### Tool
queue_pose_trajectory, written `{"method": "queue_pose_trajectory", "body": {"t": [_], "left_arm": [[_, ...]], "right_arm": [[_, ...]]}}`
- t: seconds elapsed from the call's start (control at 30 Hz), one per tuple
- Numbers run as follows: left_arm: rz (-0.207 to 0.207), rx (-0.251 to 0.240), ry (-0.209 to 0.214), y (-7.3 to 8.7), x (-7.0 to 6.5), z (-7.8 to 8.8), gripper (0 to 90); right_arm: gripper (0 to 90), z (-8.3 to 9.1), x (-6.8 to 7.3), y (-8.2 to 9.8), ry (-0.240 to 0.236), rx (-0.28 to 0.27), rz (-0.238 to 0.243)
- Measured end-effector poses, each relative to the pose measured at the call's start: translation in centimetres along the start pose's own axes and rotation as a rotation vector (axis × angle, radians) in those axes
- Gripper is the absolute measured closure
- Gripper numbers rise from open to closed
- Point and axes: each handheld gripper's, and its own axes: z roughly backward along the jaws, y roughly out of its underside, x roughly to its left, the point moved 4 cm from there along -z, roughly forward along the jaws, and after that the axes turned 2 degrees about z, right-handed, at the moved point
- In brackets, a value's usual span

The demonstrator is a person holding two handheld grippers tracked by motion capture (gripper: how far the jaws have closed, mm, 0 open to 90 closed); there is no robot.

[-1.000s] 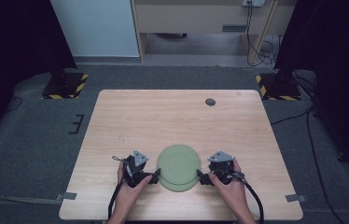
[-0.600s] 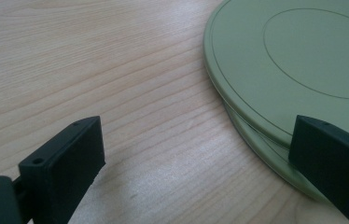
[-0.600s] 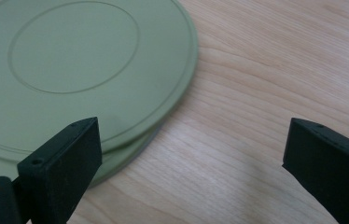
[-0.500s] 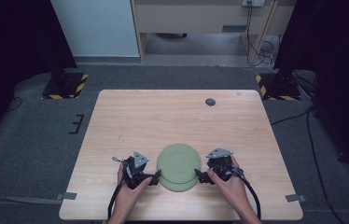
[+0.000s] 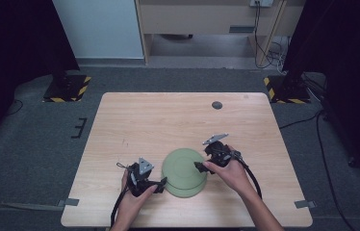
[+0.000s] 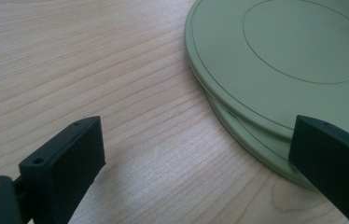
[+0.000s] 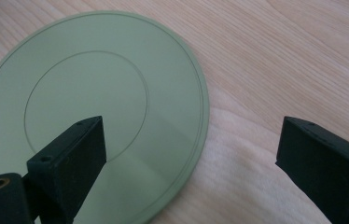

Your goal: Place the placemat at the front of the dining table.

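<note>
Two pale green plates lie stacked upside down near the table's front edge, the top plate (image 5: 183, 163) (image 7: 93, 112) (image 6: 284, 56) set a little off the lower plate (image 5: 187, 188) (image 6: 256, 140). My left gripper (image 5: 160, 185) (image 6: 196, 128) rests on the table at the stack's left rim, open, with bare wood and the plates' edge between its jaws. My right gripper (image 5: 203, 159) (image 7: 190, 125) hovers over the top plate's right rim. Its jaws have just been closing a little but stand wide open, pressing on nothing.
A small dark disc (image 5: 217, 105) lies near the far edge of the wooden table (image 5: 135, 125). Black-and-yellow stand bases (image 5: 66, 89) (image 5: 284, 90) sit on the floor past the far corners. Cables trail from both grippers toward the person.
The right gripper has risen and moved from the stack's right side toward the far side of the table. The top plate now sits offset on the lower one. The left gripper has stayed put.
</note>
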Motion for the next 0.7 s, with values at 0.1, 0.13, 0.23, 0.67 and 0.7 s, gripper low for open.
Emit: {"method": "queue_pose_trajectory", "body": {"t": [0.1,0.13,0.23,0.67,0.7], "left_arm": [[-0.004,0.001,0.001,0.0,-0.2,-0.1,2.9],[-0.005,0.002,0.002,0.0,-0.2,-0.1,2.9],[-0.005,0.000,0.003,0.0,-0.2,-0.1,2.9],[-0.003,-0.002,0.001,-0.1,-0.2,-0.4,1.0],[-0.001,-0.001,0.003,-0.1,-0.2,-0.5,0.9]], "right_arm": [[13.0,-0.7,-0.4,-0.5,-0.022,-0.006,-0.019],[12.4,-1.0,-0.4,-0.5,-0.025,0.013,-0.018],[12.8,-1.8,-0.4,-0.7,-0.034,0.035,-0.012],[13.9,-3.4,0.2,-1.4,-0.111,0.037,-0.039],[13.7,-3.5,0.2,-1.4,-0.113,0.037,-0.039]]}}
